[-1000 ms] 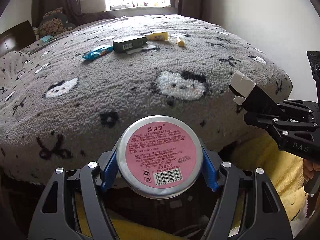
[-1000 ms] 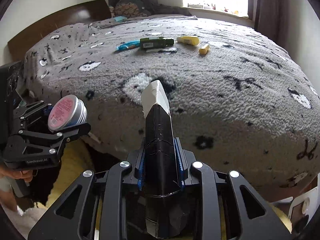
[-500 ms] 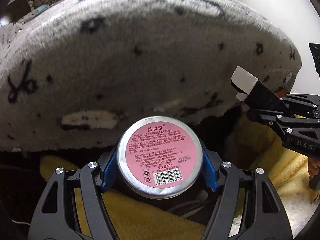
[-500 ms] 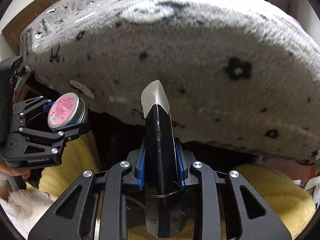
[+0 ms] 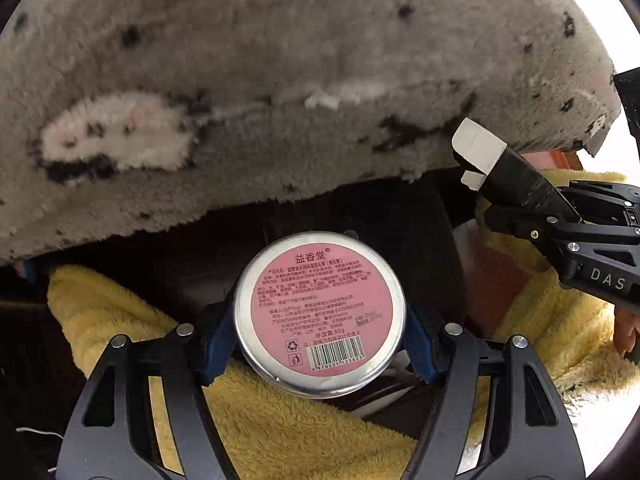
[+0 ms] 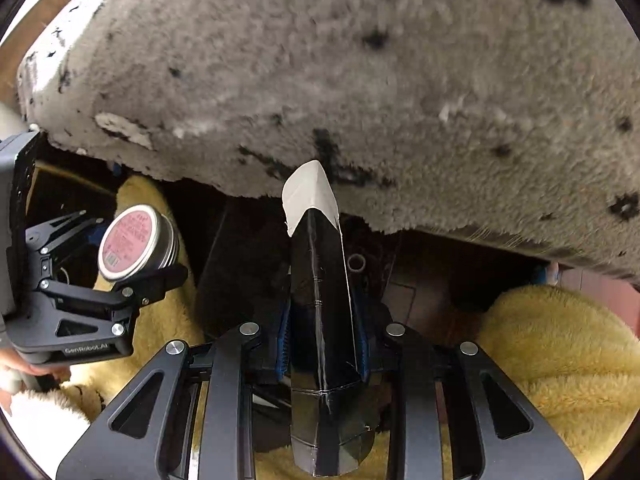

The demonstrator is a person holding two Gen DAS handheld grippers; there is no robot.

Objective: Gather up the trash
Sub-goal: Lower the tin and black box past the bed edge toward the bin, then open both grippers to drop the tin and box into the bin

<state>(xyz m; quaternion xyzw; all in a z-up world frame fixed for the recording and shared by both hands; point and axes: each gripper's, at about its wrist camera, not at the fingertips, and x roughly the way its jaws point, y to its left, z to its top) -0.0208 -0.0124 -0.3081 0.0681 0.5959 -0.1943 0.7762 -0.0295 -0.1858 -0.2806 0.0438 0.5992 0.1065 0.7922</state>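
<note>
My left gripper (image 5: 320,340) is shut on a round silver tin with a pink label (image 5: 320,316), its blue pads pressing both sides. The same tin (image 6: 136,244) and left gripper (image 6: 132,276) show at the left of the right wrist view. My right gripper (image 6: 322,320) is shut on a flattened black carton with a white flap end (image 6: 320,280), which sticks out forward between the fingers. In the left wrist view that carton (image 5: 508,176) and the right gripper (image 5: 532,220) enter from the right. Both grippers point steeply down, below the bed's edge, over a dark opening (image 5: 360,216).
The grey fluffy bed cover with black and white patterns (image 5: 280,60) hangs over the bed's edge across the top of both views. Yellow fleece fabric (image 6: 560,344) lies on both sides below, and it reappears as yellow fleece (image 5: 120,312). A hand (image 6: 24,368) holds the left gripper.
Both grippers have sunk and tipped downward together. The bed top with its remaining items has slid out of view; the cover's hanging edge, dark gap and yellow fleece now fill the frames. Grips are unchanged.
</note>
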